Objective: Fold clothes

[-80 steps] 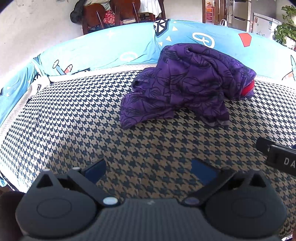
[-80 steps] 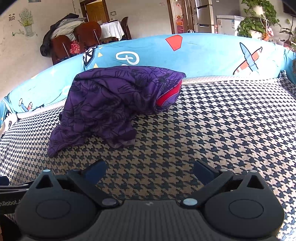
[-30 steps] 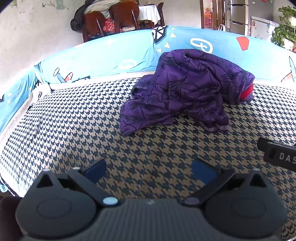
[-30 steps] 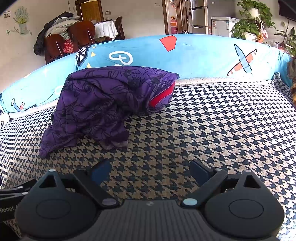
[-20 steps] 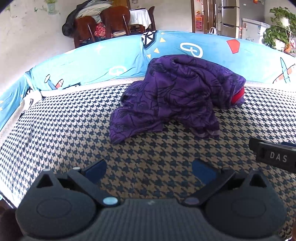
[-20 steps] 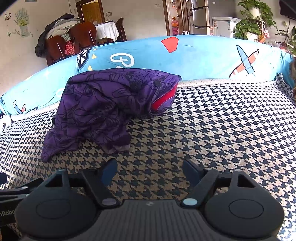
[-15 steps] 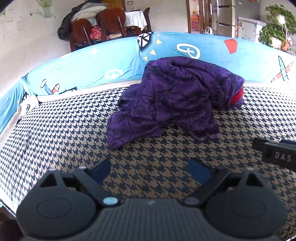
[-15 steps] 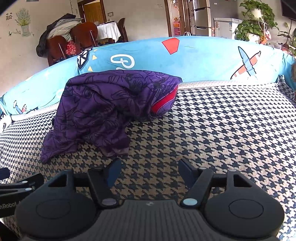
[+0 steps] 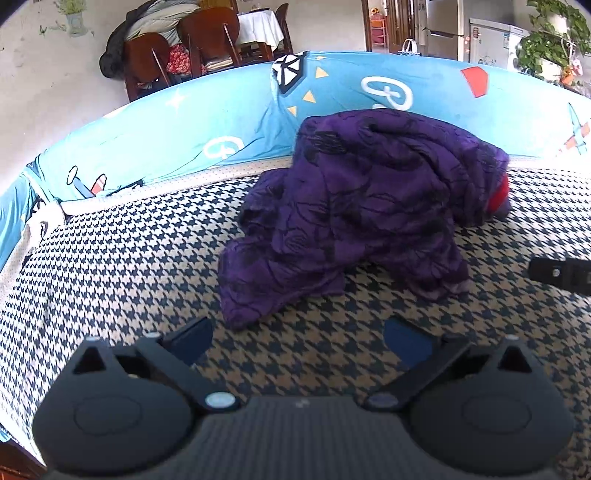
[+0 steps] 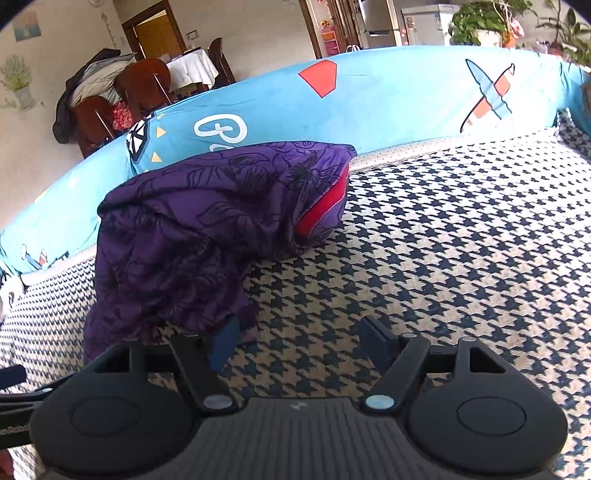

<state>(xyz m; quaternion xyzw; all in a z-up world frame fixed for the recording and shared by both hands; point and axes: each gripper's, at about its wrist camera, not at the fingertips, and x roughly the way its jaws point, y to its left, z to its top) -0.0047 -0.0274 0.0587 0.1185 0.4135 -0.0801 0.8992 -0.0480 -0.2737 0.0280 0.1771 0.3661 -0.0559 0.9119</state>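
Note:
A crumpled purple garment (image 9: 362,206) with dark flower lines and a red lining lies in a heap on the houndstooth sofa seat (image 9: 129,266), against the blue backrest. My left gripper (image 9: 297,341) is open and empty, just short of the garment's near left corner. My right gripper (image 10: 299,341) is open and empty, its left finger at the garment's (image 10: 207,229) near hem. The red lining (image 10: 321,210) shows at the heap's right end. The right gripper's body (image 9: 561,275) shows at the right edge of the left wrist view.
A blue patterned cover (image 10: 369,99) wraps the sofa backrest behind the heap. Wooden chairs with clothes (image 9: 177,55) and a table stand beyond it. Potted plants (image 10: 480,18) and a fridge stand at the far right. Houndstooth seat (image 10: 461,240) stretches right of the garment.
Both grippers have moved forward toward the garment, which now looks larger. The right gripper's jaws have narrowed somewhat and its left finger has reached the near hem.

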